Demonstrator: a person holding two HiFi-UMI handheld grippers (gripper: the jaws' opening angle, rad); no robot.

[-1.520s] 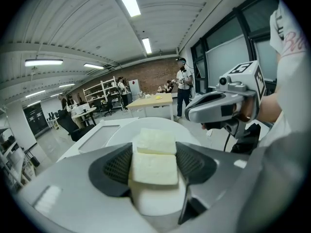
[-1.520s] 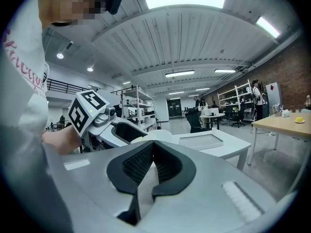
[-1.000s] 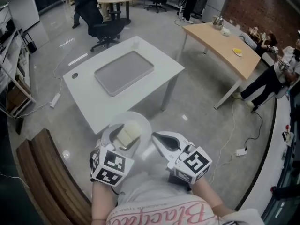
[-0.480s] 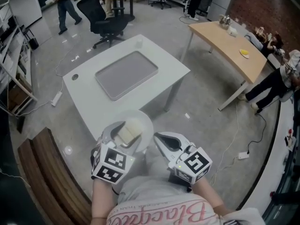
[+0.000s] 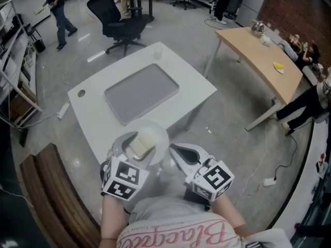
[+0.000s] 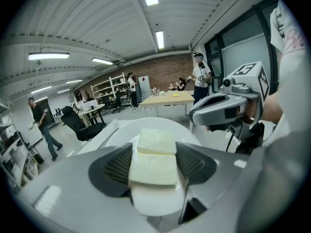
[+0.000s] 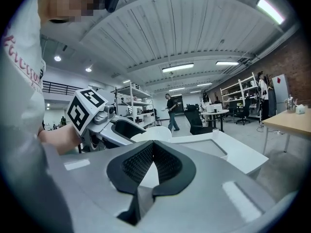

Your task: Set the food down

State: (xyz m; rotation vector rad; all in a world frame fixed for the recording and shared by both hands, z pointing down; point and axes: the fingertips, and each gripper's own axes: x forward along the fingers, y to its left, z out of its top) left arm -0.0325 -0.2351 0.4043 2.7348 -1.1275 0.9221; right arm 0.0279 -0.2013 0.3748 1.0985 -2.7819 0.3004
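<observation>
— Where's the food (image 6: 156,142)?

— Two pale blocks end to end on a white plate (image 5: 156,132). The left gripper (image 6: 153,165) is clamped on the near block, one ribbed pad against each side. The far block lies at 12 o'clock from it, beyond the jaw tips.

— And the plate?

— Under the blocks, its near rim below the jaws. What bears it I can't tell.

— Is it over the bench (image 5: 199,89)?

— In the head view its far rim overlaps the white bench's near edge. The bench lies at 12 o'clock from both grippers, and a grey tray (image 5: 142,92) sits in the middle of it.

— The right gripper (image 7: 153,149)?

— At 3 o'clock from the left one, just beside the plate. Its jaws are together at the tips, and nothing is between them.
</observation>
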